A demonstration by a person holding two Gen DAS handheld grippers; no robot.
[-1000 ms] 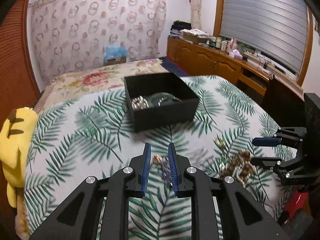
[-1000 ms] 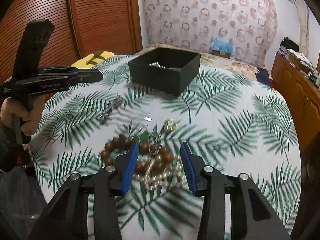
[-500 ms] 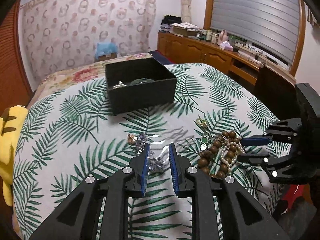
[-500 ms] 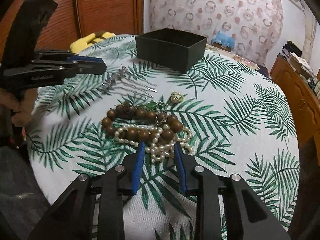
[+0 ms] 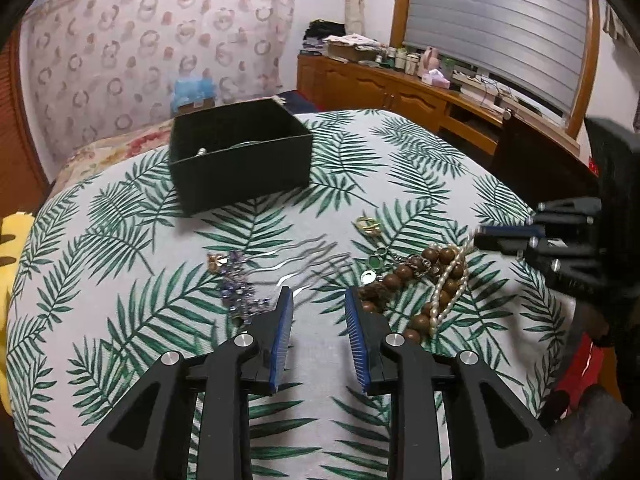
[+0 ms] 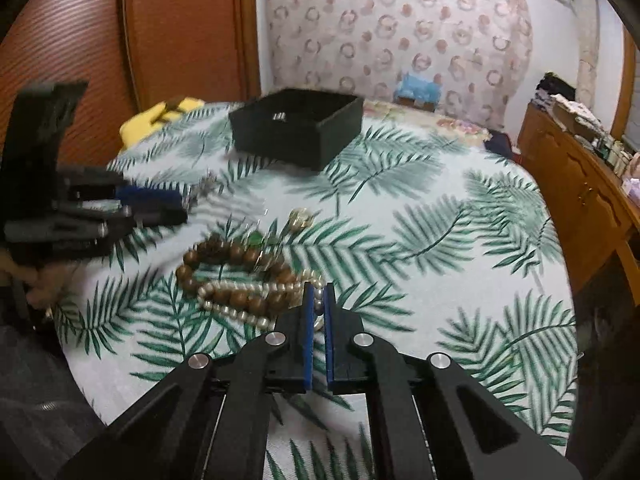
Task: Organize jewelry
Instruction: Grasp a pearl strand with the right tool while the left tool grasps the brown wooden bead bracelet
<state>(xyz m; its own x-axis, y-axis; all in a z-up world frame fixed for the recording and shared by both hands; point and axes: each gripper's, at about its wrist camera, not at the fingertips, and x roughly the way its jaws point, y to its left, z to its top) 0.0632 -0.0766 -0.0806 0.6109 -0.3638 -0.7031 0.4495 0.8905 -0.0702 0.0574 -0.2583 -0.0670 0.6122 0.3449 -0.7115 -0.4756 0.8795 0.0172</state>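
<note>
A black open box [image 5: 240,160] [image 6: 298,130] with some jewelry inside stands at the far side of the leaf-print table. My right gripper [image 6: 319,296] is shut on the white pearl necklace [image 6: 240,310] [image 5: 446,288], which lies tangled with a brown wooden bead strand [image 6: 224,256] [image 5: 420,268]. My left gripper [image 5: 319,300] is open and empty, low over the cloth. A purple-beaded hair comb [image 5: 240,284] lies just left of its fingertips. A gold ring [image 5: 368,224] [image 6: 301,218] and a green pendant [image 5: 374,262] lie near the beads.
A yellow plush toy [image 5: 10,264] sits at the table's left edge. A wooden sideboard [image 5: 400,88] with clutter runs along the window wall to the right. A wooden sliding door [image 6: 120,40] stands to the left in the right wrist view.
My left gripper has opened and drawn back from the hair comb, leaving it on the cloth. My right gripper has closed on the pearl necklace.
</note>
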